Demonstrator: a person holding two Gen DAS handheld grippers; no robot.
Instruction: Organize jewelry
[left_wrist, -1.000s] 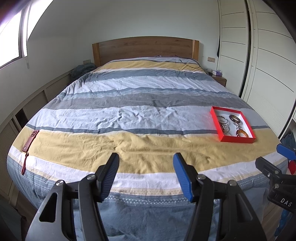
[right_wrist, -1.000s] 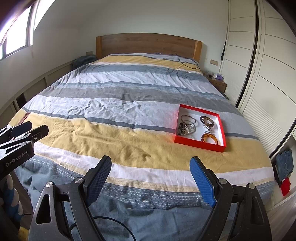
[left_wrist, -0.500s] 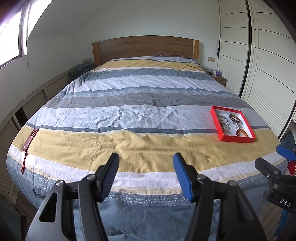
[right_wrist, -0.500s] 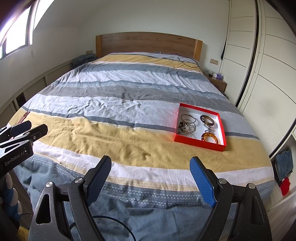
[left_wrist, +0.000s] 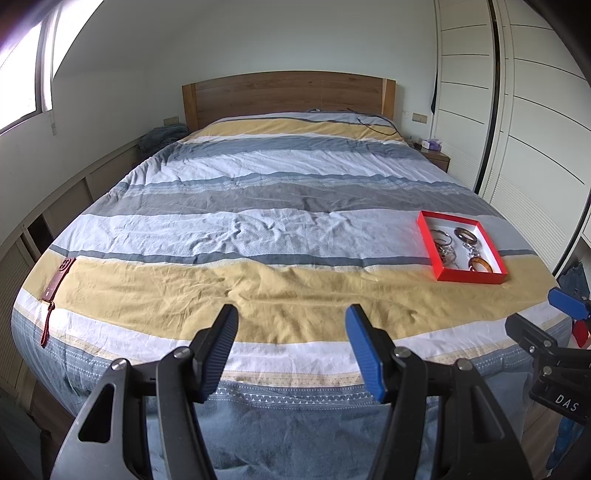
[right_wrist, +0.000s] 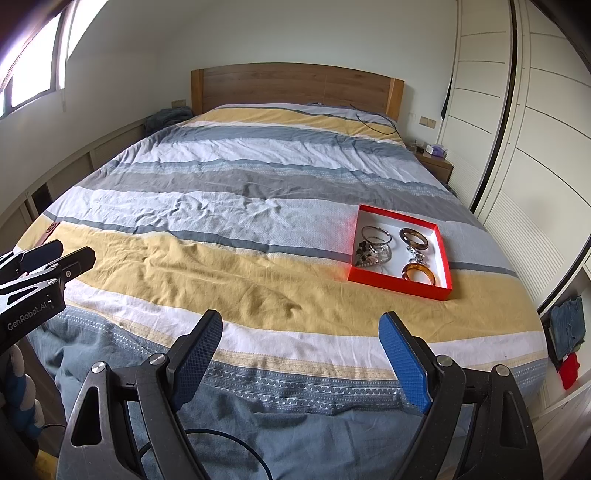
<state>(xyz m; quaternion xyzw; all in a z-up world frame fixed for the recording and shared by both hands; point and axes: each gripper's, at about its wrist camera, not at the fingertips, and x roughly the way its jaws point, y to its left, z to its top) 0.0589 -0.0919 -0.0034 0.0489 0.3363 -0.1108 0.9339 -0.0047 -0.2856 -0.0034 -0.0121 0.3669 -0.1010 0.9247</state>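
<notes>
Fingers of the left gripper (left_wrist: 291, 317) and right gripper (right_wrist: 301, 325) spread wide and empty over the striped duvet (right_wrist: 236, 280), the red jewelry tray (right_wrist: 400, 286) far right, a red phone case (left_wrist: 59, 275) far left.

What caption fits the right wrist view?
Open right hand-held gripper faces a red tray of bangles on a striped bed.

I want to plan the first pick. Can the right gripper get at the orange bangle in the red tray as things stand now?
Probably yes. The right gripper is open and empty, only bare bedspread lies before the red tray, and the orange bangle sits uncovered in its near corner.
</notes>
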